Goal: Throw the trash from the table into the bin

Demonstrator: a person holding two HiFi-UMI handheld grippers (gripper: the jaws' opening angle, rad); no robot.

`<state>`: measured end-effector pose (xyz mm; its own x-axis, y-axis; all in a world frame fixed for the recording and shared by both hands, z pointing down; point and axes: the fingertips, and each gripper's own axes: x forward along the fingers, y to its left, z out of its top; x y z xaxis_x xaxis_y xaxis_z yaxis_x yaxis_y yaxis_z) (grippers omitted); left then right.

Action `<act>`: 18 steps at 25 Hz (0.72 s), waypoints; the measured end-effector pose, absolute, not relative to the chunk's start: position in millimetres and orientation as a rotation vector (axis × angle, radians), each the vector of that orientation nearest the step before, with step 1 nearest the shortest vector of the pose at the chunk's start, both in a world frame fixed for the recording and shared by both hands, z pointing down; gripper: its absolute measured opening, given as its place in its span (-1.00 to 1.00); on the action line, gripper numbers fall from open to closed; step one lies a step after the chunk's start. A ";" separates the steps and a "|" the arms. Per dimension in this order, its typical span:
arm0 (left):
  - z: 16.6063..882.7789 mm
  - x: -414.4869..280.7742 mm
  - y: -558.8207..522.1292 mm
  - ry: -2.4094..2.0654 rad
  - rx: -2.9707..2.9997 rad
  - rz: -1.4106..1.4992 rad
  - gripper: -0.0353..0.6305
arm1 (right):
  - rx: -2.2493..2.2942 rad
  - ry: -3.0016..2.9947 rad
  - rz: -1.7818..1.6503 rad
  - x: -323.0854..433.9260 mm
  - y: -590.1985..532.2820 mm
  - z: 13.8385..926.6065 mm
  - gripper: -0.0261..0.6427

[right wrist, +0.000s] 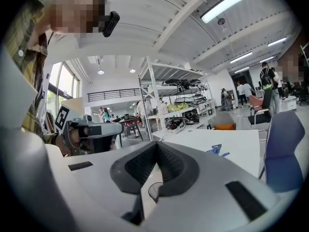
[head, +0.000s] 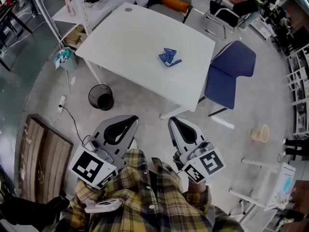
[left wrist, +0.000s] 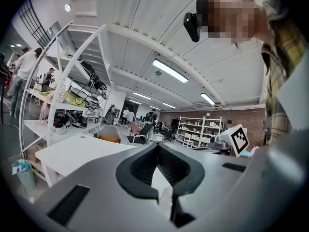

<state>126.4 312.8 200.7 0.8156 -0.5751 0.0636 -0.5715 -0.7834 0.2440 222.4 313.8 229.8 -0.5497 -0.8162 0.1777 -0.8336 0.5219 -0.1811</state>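
The left gripper (head: 131, 122) and right gripper (head: 173, 122) were both closed and empty. The head view showed the blue wrapper (head: 169, 57) on the table (head: 140, 37), with the bin (head: 101, 96) on the floor beside it. Of these, the left gripper view caught only the table.

— What sort of place is this?
— An open-plan lab or workshop: white metal racks (right wrist: 166, 93) loaded with gear, strip lights (left wrist: 169, 70) overhead, concrete floor (head: 53, 88), brick back wall (left wrist: 168, 116).

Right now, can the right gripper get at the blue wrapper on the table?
Probably not yet: the right gripper sits short of the table, jaws shut and empty. Nothing blocks the blue wrapper.
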 end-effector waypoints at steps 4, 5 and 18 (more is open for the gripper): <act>206.4 116.4 287.5 -0.856 2.728 -0.017 -0.87 | 1.450 -2.643 0.414 212.4 288.9 237.6 -0.93; 209.2 114.7 280.3 -0.852 2.719 -0.013 -0.87 | 1.450 -2.635 0.424 211.5 281.3 239.7 -0.93; 221.5 123.7 142.8 -0.891 2.699 -0.019 -0.87 | 1.459 -2.624 0.442 233.5 133.9 255.9 -0.93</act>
